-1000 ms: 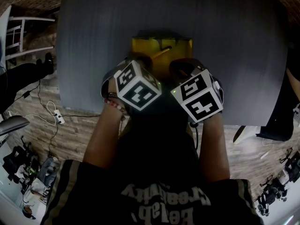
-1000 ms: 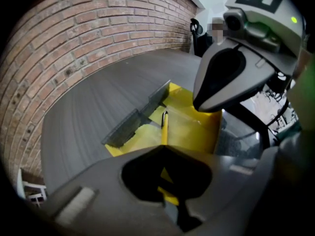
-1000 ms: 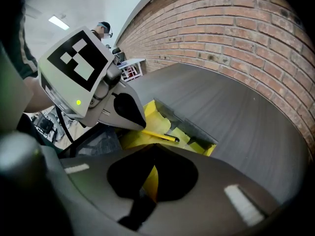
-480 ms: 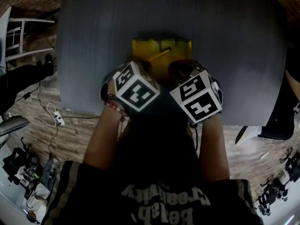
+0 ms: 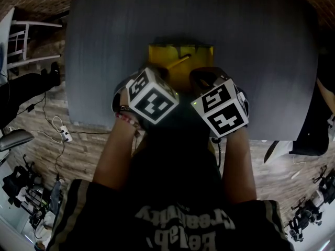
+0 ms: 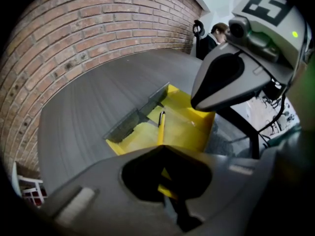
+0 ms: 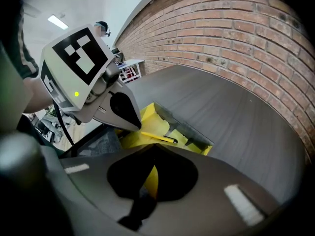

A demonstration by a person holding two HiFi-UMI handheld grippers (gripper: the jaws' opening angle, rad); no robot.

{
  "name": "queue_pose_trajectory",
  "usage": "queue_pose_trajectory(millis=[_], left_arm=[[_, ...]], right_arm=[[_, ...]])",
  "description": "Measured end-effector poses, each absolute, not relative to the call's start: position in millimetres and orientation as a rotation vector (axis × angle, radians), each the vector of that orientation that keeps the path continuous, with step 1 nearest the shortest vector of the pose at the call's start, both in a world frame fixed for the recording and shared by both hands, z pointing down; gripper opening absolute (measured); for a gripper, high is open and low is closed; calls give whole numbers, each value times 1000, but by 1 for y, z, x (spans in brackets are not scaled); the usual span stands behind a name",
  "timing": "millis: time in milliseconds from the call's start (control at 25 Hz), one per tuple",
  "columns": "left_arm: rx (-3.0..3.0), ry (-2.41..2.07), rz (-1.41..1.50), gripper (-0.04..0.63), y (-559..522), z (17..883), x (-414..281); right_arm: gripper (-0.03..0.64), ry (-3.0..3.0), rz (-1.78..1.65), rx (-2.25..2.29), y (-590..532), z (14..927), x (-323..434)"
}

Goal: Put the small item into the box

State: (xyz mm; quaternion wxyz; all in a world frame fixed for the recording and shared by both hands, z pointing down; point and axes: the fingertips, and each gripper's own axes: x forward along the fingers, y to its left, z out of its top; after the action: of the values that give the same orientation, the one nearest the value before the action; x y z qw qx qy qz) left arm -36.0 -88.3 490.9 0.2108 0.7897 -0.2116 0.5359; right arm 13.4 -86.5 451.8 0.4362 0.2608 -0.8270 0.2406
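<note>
A yellow open box (image 5: 157, 54) sits on the dark grey table (image 5: 104, 46) near its front edge. My left gripper (image 5: 165, 68) is shut on a yellow pen (image 5: 179, 60) with a black tip. The pen slants over the box's inside and shows in the left gripper view (image 6: 160, 124) and the right gripper view (image 7: 157, 137). My right gripper (image 5: 200, 78) is at the box's near right side. Its jaws (image 7: 153, 145) are together with a yellow flap of the box (image 7: 151, 180) running between them. The marker cubes hide the box's near part in the head view.
A greyish flap (image 6: 138, 114) stands along the box's far side. A brick wall (image 6: 74, 28) runs behind the table. A person (image 6: 214, 36) stands beyond the table. A white chair (image 5: 21, 35) and cables (image 5: 60, 129) are on the floor to the left.
</note>
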Motion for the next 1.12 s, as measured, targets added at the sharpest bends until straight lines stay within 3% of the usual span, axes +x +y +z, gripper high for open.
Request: queue_pose_trajectory(millis=[1120], left_arm=[[2275, -662, 1463, 2, -78, 407, -33]], right_arm=[[6, -2091, 434, 732, -82, 364, 21]])
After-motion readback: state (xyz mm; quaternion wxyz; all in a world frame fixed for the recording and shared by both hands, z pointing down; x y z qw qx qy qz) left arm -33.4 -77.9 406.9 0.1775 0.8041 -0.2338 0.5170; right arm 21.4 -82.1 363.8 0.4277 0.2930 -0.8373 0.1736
